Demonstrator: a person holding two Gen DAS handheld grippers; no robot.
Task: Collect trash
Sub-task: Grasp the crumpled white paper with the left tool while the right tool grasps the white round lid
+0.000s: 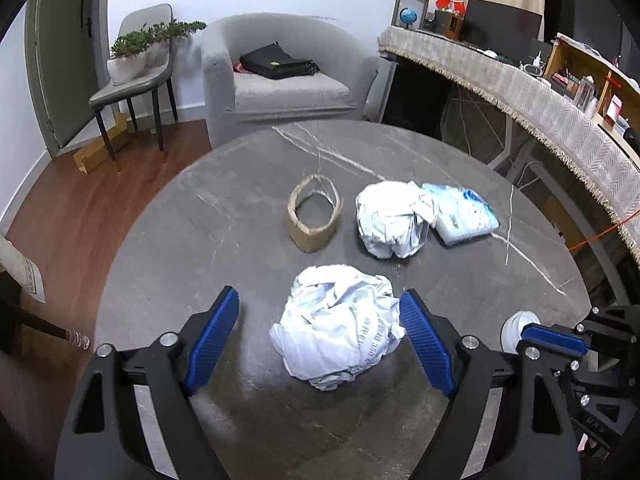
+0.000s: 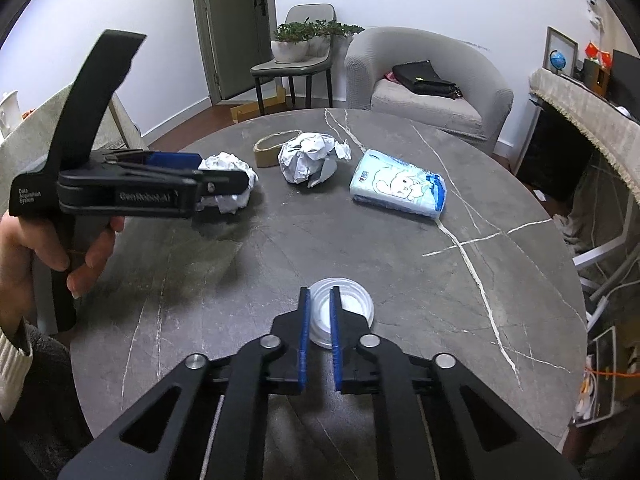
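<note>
Both claws are over the round grey table [image 1: 168, 216] and each is set on a different bit of rubbish. My right claw [image 2: 319, 320] has its blue pads pinched nearly together on the rim of a white plastic lid [image 2: 352, 308] that lies flat near my edge of the table; one pad is inside the rim and one outside, so I judge it clenched on the lid. My left claw [image 1: 320, 338] is spread wide, its pads either side of a crumpled paper ball [image 1: 340, 326]; the right pad looks to brush the paper, the left one stands clear, so nothing is gripped there. Further off lie a second paper ball [image 1: 390, 220], a squashed cardboard tape ring [image 1: 314, 220] and a blue tissue pack [image 1: 464, 214], the ball touching the pack. I see no bin in either view.

So the step in hand, as I judge it, is the pick-up: lid caught, paper about to be. Next I would close the left pads on the ball, gently since it will crush, then lift both, watching that the thin lid does not slip from such a shallow hold
</note>
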